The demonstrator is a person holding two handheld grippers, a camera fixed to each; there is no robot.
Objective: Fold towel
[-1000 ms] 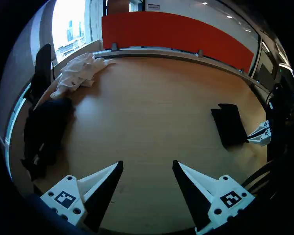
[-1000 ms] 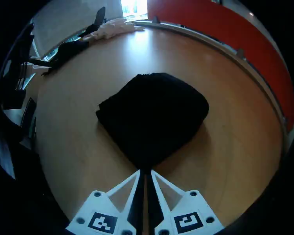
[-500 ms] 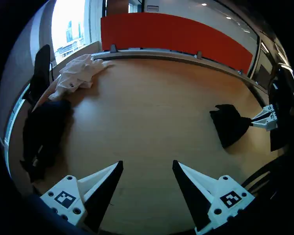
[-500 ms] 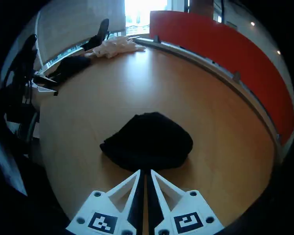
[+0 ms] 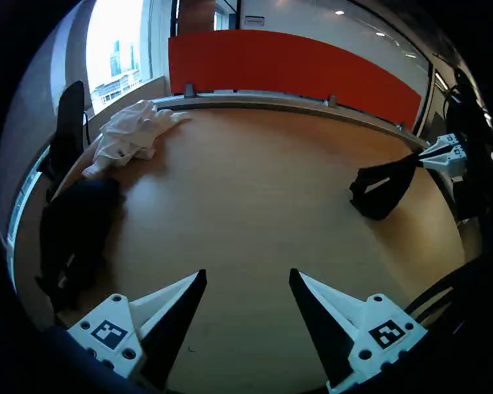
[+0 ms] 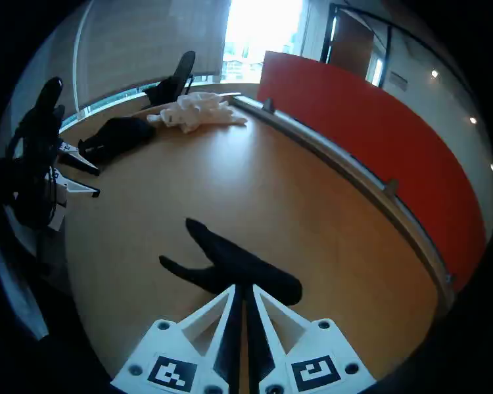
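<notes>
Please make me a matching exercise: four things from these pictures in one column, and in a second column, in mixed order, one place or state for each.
Things:
1. black towel
2. white cloth
3. red panel
4. left tool

Places or states:
A. fingers wide apart, holding nothing
B. stands along the far edge of the table
C. crumpled in a far corner of the table
D. pinched by the shut right tool, partly lifted

Pairs: 1-D, 2-C, 3-B, 4-A

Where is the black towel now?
The black towel hangs from the right gripper's shut jaws over the wooden table, at the right in the left gripper view.
</notes>
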